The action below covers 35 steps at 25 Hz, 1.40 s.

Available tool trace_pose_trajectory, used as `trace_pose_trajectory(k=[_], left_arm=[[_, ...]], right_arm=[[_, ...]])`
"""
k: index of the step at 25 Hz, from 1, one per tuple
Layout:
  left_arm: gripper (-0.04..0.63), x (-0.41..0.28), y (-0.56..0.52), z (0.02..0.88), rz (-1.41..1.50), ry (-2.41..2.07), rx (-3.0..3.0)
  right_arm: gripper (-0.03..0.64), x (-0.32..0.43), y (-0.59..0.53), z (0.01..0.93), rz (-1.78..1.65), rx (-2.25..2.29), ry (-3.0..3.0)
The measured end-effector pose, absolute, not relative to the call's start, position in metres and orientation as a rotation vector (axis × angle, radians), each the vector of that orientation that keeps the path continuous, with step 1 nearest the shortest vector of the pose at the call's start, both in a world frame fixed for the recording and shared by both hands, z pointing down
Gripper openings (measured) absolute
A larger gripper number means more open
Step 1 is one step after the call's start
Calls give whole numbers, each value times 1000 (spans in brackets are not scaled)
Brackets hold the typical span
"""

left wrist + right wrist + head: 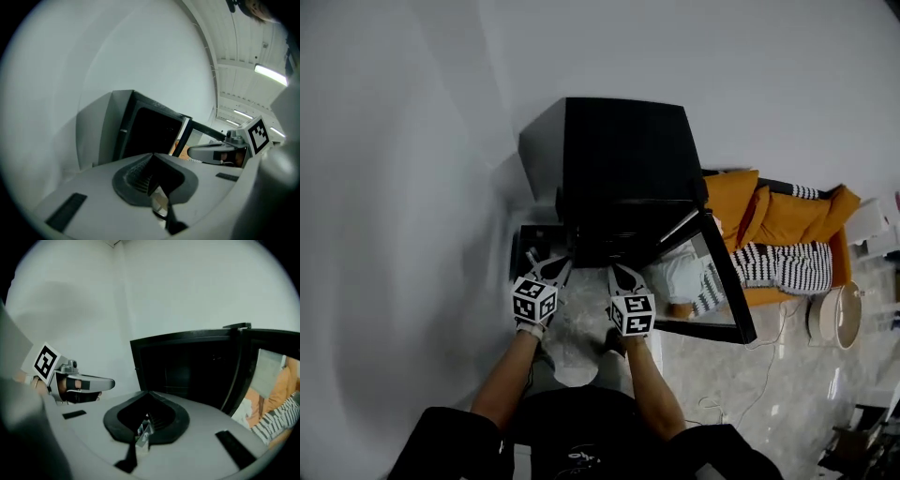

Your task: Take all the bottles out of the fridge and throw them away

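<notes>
A small black fridge (623, 159) stands against the white wall, and its glass door (712, 281) is swung open to the right. The inside is dark in every view, and I can make out no bottles. My left gripper (551, 269) and right gripper (623, 277) hover side by side just in front of the opening, pointing at it. In the left gripper view the jaws (152, 155) meet at the tip with nothing between them, facing the fridge (150, 131). The right gripper's jaws (149, 392) are likewise shut and empty before the fridge (187, 366).
An orange sofa (787, 220) with striped cushions stands to the right of the fridge. A round white container (836, 314) sits on the marble floor beyond it, and a cable (769, 366) trails across the floor. White wall fills the left side.
</notes>
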<state>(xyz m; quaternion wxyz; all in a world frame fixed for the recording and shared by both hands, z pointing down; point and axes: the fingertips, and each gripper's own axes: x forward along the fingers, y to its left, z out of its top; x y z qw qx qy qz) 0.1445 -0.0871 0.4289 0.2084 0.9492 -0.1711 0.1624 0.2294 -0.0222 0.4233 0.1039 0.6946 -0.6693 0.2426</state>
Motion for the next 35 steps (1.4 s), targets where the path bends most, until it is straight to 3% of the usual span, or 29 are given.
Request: trace_pose_trajectory(k=[11,35], left_arm=[[6,220,-44,359,336,-327,2723],[6,209,-30,312,382,-319,2844]], right_arm=[[8,304,49,364,639,2200,-1859],[8,309,71,323,511,2243,-1875]])
